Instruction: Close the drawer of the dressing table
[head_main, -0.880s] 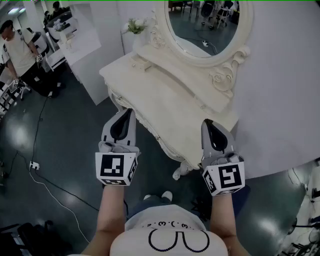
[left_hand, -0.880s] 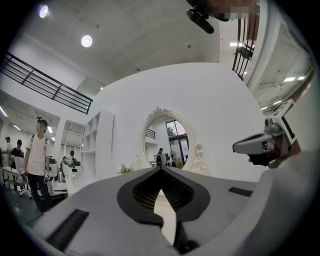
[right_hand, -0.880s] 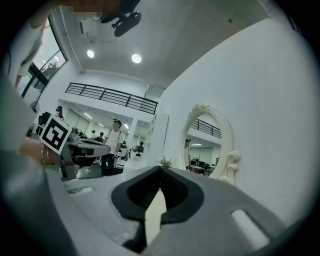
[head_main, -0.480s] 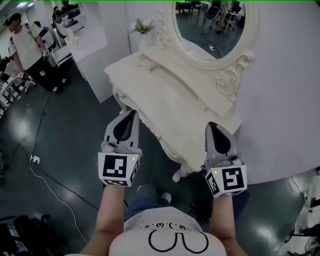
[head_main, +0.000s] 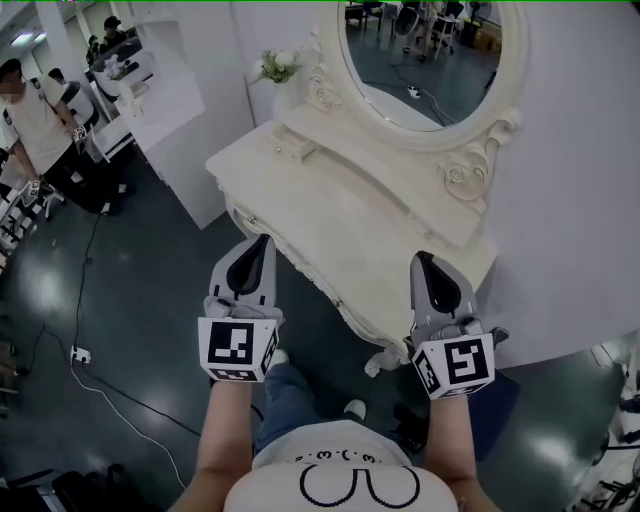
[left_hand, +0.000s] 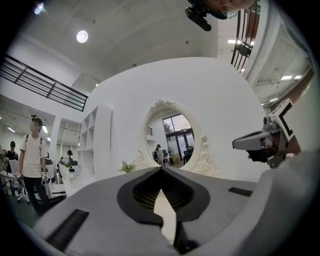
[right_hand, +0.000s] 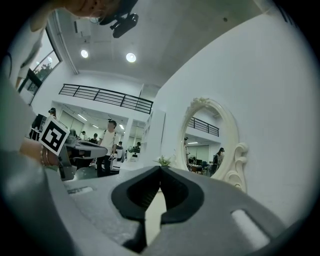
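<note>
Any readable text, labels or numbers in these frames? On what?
None readable in any view.
Left marker cube: black-and-white square pattern, no letters.
Right marker cube: same.
Shirt print: dots and loops, not legible as words.
Dressing table: no lettering visible.

- No word, brand name or number reads clearly anywhere around the dressing table (head_main: 340, 215).
- On the near side of that table, the cube of my left gripper (head_main: 262, 240) carries a black-and-white left marker (head_main: 229, 343), a coded square pattern and not letters.
- The cube of my right gripper (head_main: 421, 256) bears a right marker (head_main: 461, 361) of the same kind.
- Nearer still, my shirt (head_main: 355, 462) shows a row of small dark marks above two outlined loops. They are possibly characters, but too small for me to read.
</note>
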